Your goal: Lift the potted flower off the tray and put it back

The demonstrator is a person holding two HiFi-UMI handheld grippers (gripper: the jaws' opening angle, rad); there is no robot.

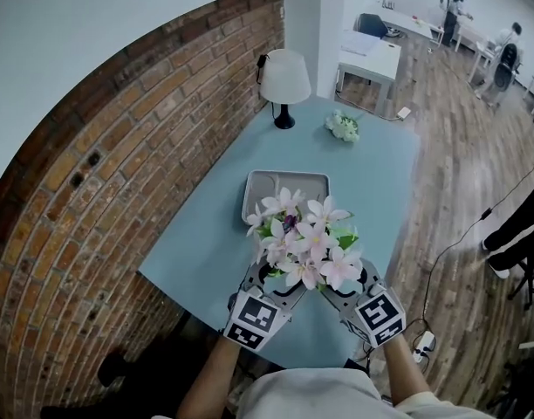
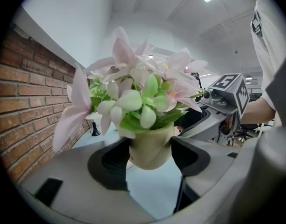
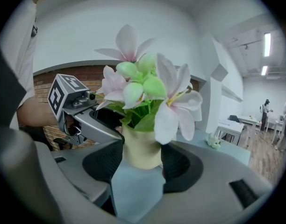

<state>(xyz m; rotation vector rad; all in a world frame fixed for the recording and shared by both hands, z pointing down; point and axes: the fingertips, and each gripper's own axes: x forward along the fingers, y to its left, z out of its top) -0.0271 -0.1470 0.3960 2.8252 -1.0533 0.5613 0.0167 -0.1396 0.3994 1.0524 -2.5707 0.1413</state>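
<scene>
Fingers of the left gripper (image 2: 150, 152) and right gripper (image 3: 142, 158) clamp the cream pot (image 2: 151, 143) of the pink-and-white potted flower (image 1: 306, 238), aloft over the pale blue desk (image 1: 206, 251). In the head view, blossoms hide pot, fingers and the near edge of the grey rectangular tray (image 1: 289, 182).

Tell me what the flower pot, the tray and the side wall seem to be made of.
The pot: cream, smooth and matte, probably ceramic or plastic; no glare. The tray: light grey, rounded moulded rim, likely plastic or coated metal. The wall: red brick, mortar joints visible.
</scene>
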